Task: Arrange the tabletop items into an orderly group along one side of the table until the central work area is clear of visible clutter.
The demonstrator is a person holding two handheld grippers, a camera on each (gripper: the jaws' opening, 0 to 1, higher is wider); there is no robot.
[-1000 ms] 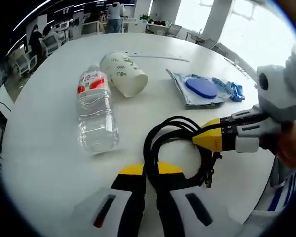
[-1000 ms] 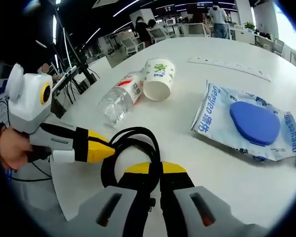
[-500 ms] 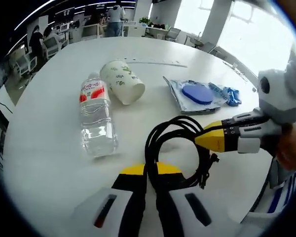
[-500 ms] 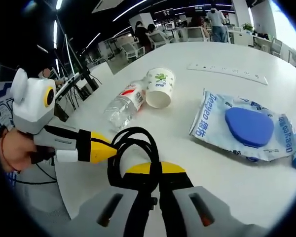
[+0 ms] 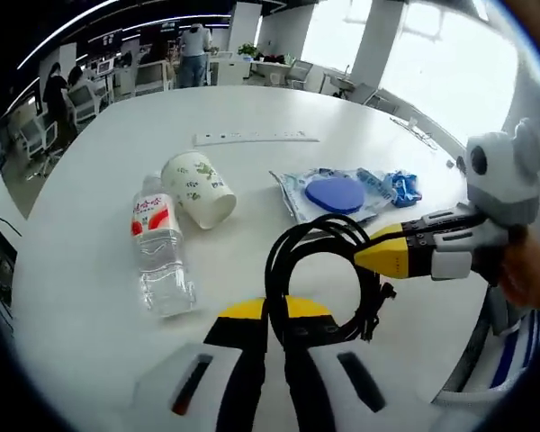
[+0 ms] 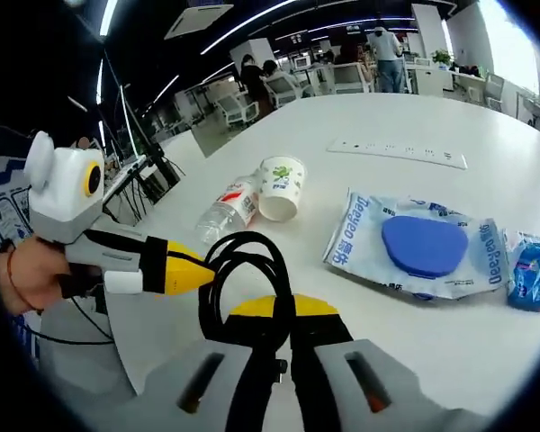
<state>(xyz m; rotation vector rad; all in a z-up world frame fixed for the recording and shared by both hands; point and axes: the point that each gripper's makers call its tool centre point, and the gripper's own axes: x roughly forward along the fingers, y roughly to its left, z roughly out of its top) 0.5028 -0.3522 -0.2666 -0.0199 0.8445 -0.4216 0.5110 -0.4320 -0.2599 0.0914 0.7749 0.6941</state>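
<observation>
Above the near edge of the white table (image 5: 90, 297), a coiled black cable (image 5: 317, 270) is held between the two tools: the left gripper (image 5: 276, 313) is clenched on the near side of the loop, its yellow-tipped jaws pressed together around the strands, and the right gripper (image 5: 364, 256) pinches the same coil from the side, as the right gripper view confirms with its own jaws (image 6: 282, 310) closed over the cable (image 6: 243, 270) and the other tool (image 6: 202, 270) meeting the loop from the left. Two grips probably serve to keep the loops bundled, so the coil can be carried as one piece and not trail across the surface. The cable appears lifted clear of the tabletop, though whether its lowest strands touch it cannot be told. Farther in, toward the middle of the table, a clear water bottle (image 5: 158, 254) lies on its side with a tipped paper cup (image 5: 197, 187) touching its capped end; a wet-wipe pack with a blue lid (image 5: 333, 192) lies apart from them, a small blue packet (image 5: 401, 187) just beside it. A white power strip (image 5: 256, 137) runs near the far edge. All of these sit loosely spread in the central area, so the grouping is at an early stage by my reading, with the cable the item in hand.
</observation>
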